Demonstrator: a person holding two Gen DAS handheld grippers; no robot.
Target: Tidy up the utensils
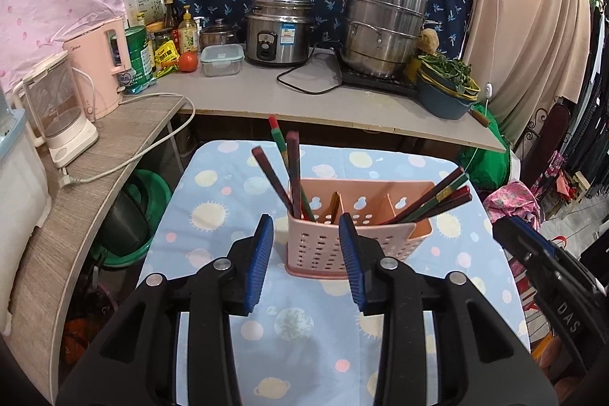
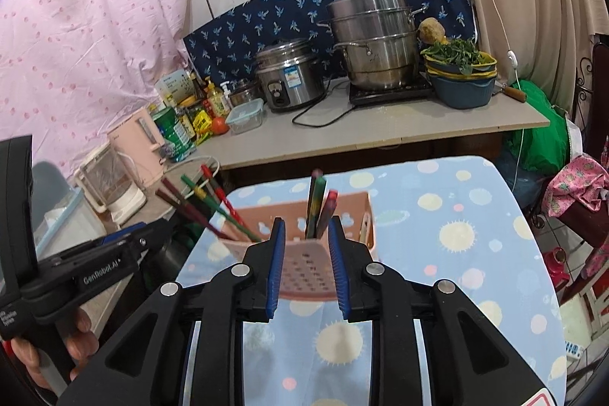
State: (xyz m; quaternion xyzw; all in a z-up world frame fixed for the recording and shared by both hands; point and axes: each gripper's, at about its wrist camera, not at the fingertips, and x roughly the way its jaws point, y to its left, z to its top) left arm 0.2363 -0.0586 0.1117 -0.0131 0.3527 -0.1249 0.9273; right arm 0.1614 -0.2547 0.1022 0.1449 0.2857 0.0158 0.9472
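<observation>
A pink perforated utensil holder stands on the blue patterned tablecloth. Chopsticks lean out of its left compartment and more chopsticks lean out of its right one. A yellowish utensil stands in the middle compartment. My left gripper is open and empty just in front of the holder. My right gripper is open and empty, close in front of the holder, with chopsticks beyond its fingers. The right gripper's tip also shows in the left wrist view.
A counter behind the table holds a rice cooker, a steel steamer pot, a blue bowl of greens, bottles and a tomato. Kettles stand on the left shelf. Clothes hang at the right.
</observation>
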